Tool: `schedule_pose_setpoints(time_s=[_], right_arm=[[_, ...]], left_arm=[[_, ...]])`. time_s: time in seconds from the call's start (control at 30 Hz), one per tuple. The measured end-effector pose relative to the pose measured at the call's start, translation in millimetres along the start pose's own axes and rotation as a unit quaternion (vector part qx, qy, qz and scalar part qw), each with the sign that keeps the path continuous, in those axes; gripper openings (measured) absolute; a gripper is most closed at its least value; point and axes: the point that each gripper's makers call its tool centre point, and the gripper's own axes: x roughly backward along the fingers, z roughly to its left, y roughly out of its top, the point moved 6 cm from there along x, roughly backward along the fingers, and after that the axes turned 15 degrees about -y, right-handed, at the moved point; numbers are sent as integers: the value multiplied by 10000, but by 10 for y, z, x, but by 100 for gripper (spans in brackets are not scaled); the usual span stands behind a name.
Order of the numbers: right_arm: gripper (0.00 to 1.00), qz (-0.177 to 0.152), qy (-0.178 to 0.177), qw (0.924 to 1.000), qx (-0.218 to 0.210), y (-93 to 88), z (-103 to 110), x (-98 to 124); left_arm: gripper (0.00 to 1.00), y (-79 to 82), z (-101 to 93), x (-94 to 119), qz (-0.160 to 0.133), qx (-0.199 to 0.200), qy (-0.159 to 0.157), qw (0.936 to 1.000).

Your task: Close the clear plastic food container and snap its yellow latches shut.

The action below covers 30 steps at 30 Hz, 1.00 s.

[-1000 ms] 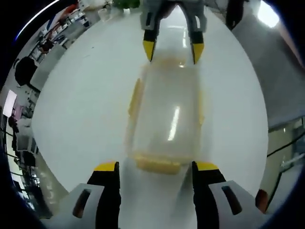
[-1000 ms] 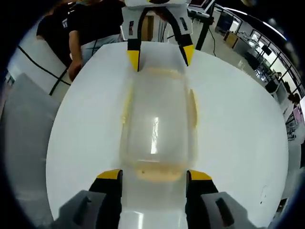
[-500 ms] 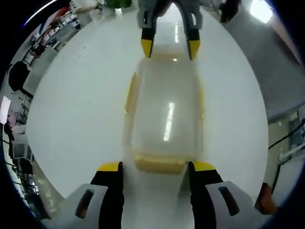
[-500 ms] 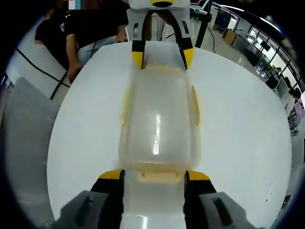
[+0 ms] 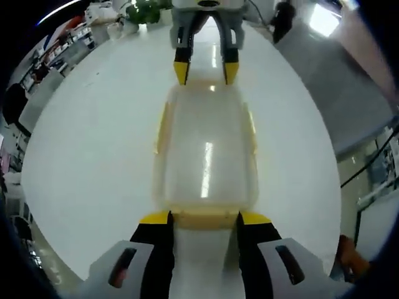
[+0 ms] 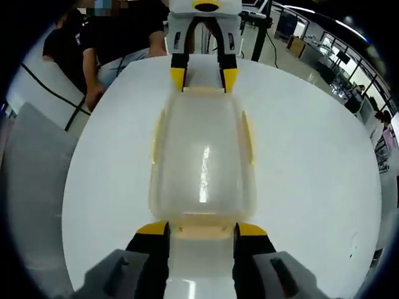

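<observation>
Spreading wide, the round white table (image 5: 93, 156) bears the clear container (image 5: 204, 156) at its middle, lid on. At opposite short ends, the left gripper (image 5: 204, 219) and right gripper (image 6: 201, 230) each stand jaws apart, yellow tips flanking an end latch (image 5: 206, 218). Side latches (image 6: 156, 134) run along both long edges.

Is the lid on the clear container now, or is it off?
On: the lid covers the container. Whether its latches are snapped, cannot tell.
</observation>
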Motion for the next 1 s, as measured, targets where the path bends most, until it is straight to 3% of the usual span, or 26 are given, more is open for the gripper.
schedule_pose_setpoints(time_s=[0.1,0.27,0.4,0.7,1.0], right_arm=[[38,34,0,10000,-19,7,-1,6],[38,58,-2,10000,-29,7,2,8],[37,19,-14,10000,-59,7,7,12],[37,-17,46,9998,-170,-16,45,44],[37,-302,103,9993,-190,31,67,257]], left_arm=[[38,57,0,-13,281,40,20,9996],[38,72,1,-17,453,52,15,9990],[37,52,-5,3,268,26,2,9996],[37,155,-71,-1,365,-54,5,9993],[37,184,-172,189,343,-37,-56,9994]])
